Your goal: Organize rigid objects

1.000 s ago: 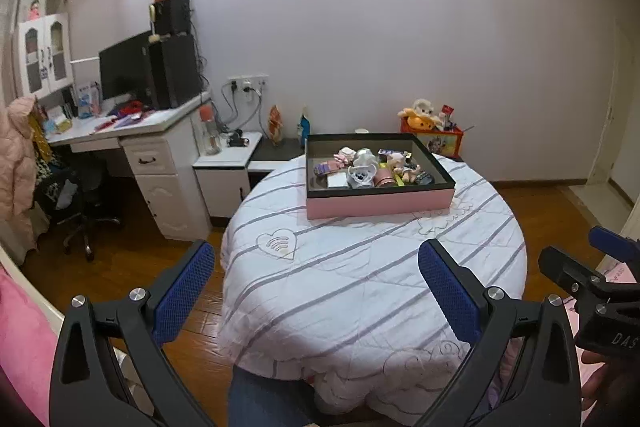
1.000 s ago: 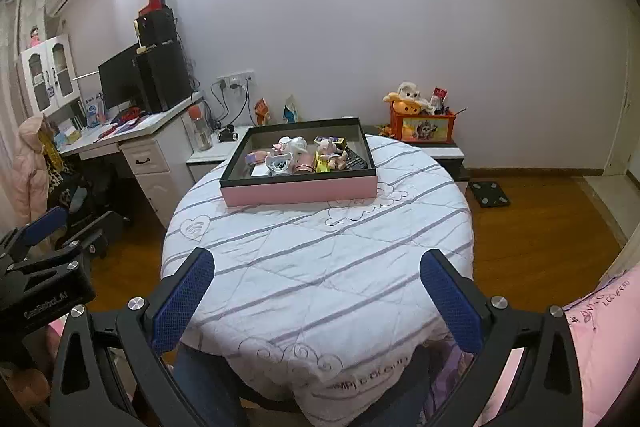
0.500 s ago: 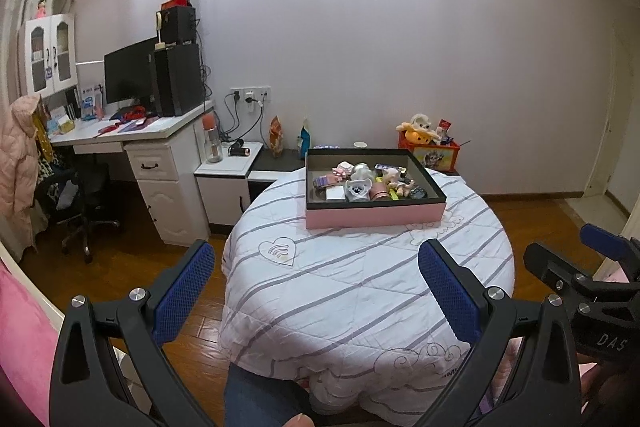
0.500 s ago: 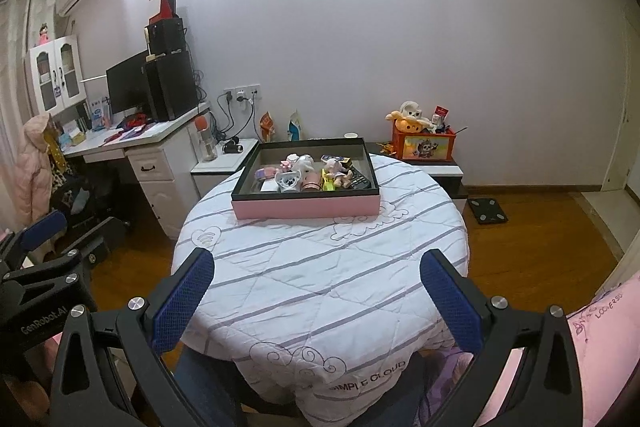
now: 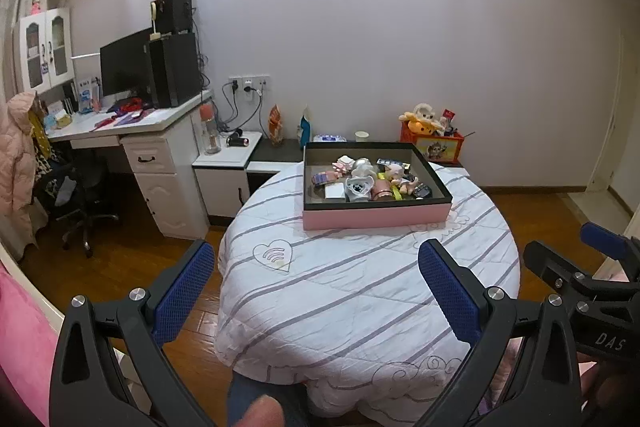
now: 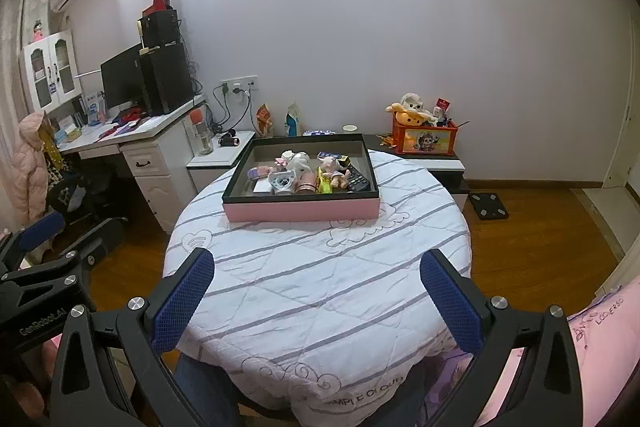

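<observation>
Left tongs [image 5: 316, 291] and right tongs [image 6: 316, 295], both spread apart and empty, at lower frame. The pink box [image 5: 376, 217] of small rigid objects [image 5: 370, 179] sits mid-frame on the striped round worktop [image 5: 360, 291].

Bare tablecloth [image 6: 320, 287] lies clear up to the far tray [image 6: 300, 209].

Two fisheye views from the near side of the round desk.
Both look level across the white striped quilted cloth [image 5: 360, 287] toward the far wall, well back from the pink-sided black-rimmed tray [image 6: 300, 209]; the left one sits further left.
</observation>
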Demonstrator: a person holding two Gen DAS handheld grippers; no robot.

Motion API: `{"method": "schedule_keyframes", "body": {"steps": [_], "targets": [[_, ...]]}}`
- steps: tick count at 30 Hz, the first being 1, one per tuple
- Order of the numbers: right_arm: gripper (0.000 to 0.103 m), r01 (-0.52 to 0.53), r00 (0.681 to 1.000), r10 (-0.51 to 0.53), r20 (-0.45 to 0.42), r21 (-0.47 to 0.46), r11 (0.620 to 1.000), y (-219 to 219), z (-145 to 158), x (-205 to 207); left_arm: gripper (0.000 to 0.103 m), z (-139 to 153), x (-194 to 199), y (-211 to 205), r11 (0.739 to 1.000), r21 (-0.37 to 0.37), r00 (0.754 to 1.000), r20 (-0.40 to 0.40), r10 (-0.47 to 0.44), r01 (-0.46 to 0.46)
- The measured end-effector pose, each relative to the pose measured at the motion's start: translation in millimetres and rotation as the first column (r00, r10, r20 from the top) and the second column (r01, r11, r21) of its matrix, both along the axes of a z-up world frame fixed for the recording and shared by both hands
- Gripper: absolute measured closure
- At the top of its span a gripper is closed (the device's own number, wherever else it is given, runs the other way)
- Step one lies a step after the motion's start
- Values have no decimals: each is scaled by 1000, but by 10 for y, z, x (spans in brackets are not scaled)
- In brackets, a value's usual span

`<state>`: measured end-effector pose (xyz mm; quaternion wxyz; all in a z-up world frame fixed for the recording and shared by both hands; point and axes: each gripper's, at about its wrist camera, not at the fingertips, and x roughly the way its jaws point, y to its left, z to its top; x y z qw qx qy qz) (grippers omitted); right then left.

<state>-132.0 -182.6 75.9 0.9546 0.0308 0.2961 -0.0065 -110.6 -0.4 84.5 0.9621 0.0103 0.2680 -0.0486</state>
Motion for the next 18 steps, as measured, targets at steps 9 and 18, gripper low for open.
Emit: {"method": "schedule_keyframes", "body": {"steps": [9, 18], "targets": [[0, 8, 1000, -8, -13, 12, 1000, -83, 42, 206, 0, 55, 231, -39, 1000, 4, 1000, -28, 5, -5], [0, 0, 1000, 0, -24, 19, 1000, -76, 41, 335, 0, 67, 390, -61, 1000, 25, 999, -43, 9, -8]]}}
